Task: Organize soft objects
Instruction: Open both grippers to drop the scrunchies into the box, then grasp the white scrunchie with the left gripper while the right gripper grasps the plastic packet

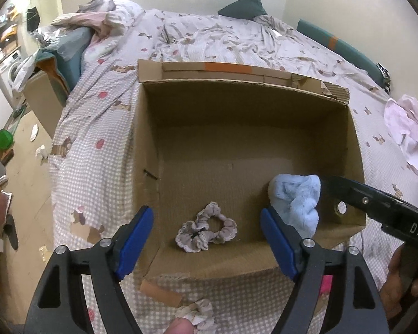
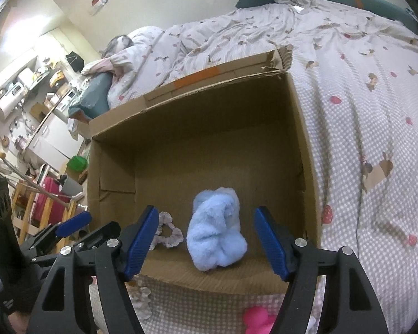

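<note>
Two hand-held grippers, left [image 1: 206, 239] and right [image 2: 204, 240], hung wide open and empty (scrunchie [image 1: 206, 232] at six o'clock in box [image 1: 354, 139]), risking re-snagging the blue plush [image 2: 216, 231] on withdrawal.

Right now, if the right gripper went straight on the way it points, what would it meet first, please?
Most likely the fluffy light-blue plush toy lying in the open cardboard box, directly ahead of the open right gripper; depth is uncertain.

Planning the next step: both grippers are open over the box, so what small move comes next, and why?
Probably pull the left gripper back to the scrunchie on the bedspread; the other scrunchie and blue fluffy item already lie in the cardboard box.
</note>
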Tool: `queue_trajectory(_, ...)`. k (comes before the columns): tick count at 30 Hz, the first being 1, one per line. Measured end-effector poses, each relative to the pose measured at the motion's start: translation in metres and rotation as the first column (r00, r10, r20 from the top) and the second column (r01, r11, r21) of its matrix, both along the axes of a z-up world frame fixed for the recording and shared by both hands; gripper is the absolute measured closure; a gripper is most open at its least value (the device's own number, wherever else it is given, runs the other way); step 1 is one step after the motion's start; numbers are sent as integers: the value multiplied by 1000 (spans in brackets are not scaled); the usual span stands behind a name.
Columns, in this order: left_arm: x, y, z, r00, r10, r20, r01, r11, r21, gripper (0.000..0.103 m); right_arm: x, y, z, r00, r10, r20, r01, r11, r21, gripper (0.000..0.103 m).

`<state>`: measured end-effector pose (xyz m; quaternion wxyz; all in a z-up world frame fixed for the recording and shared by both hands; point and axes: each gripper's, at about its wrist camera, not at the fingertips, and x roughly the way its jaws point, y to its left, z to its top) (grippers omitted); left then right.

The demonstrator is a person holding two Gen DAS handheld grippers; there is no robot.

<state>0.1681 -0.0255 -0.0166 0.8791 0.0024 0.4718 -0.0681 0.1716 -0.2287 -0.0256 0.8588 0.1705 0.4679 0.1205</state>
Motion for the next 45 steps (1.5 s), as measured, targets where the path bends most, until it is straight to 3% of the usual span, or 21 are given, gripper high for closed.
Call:
queue_trajectory(9, -28, 28, 21, 998, 61, 4, -61, 998, 11, 26, -29, -5, 14, 1000, -3, 5, 4, 998, -62, 28)
queue_trajectory(19, -64, 69, 13, 981, 186, -53, -186, 982, 5, 26, -75, -30, 17, 997, -75, -28, 72, 994, -77, 28)
queue_trajectory(25, -71, 81, -13, 967, 206, -148, -209, 978, -3, 26, -98, -48, 3, 986, -135, -99, 125, 987, -105, 28)
queue_trajectory(31, -72, 61, -52, 938, 139, -318, -168, 984, -65, 26, -106, -54, -11, 980, -118, -162, 109, 992, -62, 28)
queue_trajectory(37, -64, 43, -85, 907, 124, -402, -156, 986, -49, 27, -104, -52, -9, 982, -114, -153, 112, 993, -25, 28)
queue_trajectory(39, -61, 37, -98, 896, 126, -426, -154, 988, -32, 31, -102, -53, -10, 980, -115, -161, 115, 993, -8, 28)
queue_trajectory(42, -59, 29, -111, 880, 119, -460, -145, 989, -22, 46, -100, -57, -12, 977, -128, -169, 131, 991, 7, 28)
queue_trajectory(44, -61, 22, -116, 878, 107, -466, -120, 993, 1, 72, -100, -60, -14, 974, -139, -178, 145, 989, 17, 28)
queue_trajectory(45, -62, 19, -115, 880, 99, -465, -110, 994, 4, 76, -100, -62, -15, 972, -145, -186, 152, 988, 23, 28)
